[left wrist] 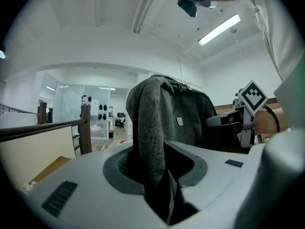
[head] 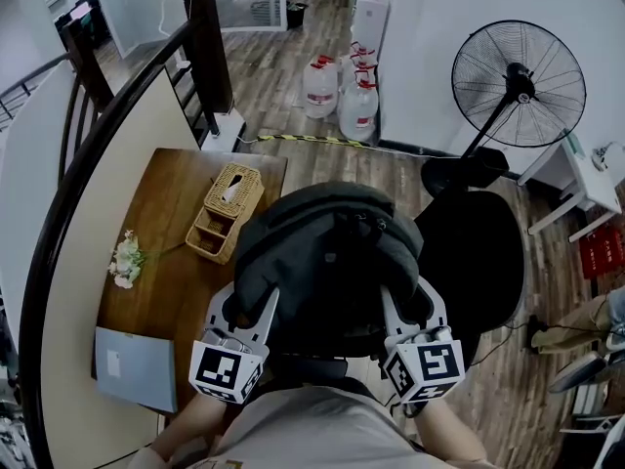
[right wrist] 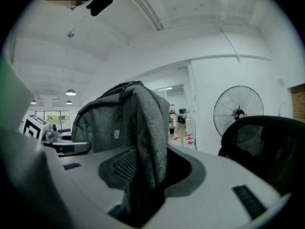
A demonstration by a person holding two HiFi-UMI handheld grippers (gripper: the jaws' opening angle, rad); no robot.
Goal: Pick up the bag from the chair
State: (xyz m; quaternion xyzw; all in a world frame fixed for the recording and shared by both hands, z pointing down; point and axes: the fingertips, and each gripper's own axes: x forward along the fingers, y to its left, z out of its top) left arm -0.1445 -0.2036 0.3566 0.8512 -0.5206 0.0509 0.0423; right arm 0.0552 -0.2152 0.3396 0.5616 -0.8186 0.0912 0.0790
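Note:
A dark grey backpack (head: 327, 257) hangs in the air between both grippers, held up close under the head camera. My left gripper (head: 256, 313) is shut on the bag's left shoulder strap (left wrist: 147, 137). My right gripper (head: 395, 313) is shut on the other strap (right wrist: 147, 142). In the left gripper view the bag's body (left wrist: 183, 118) rises behind the strap, with the right gripper's marker cube (left wrist: 251, 95) beyond it. The black office chair (head: 479, 247) stands to the right, partly hidden by the bag; its mesh back (right wrist: 267, 142) shows in the right gripper view.
A wooden table (head: 161, 252) at the left carries a wicker box (head: 227, 211), white flowers (head: 127, 260) and a grey laptop (head: 137, 367). A standing fan (head: 518, 86), water jugs (head: 342, 91), a curved stair rail (head: 107, 115) and a person's legs (head: 581, 325) surround the spot.

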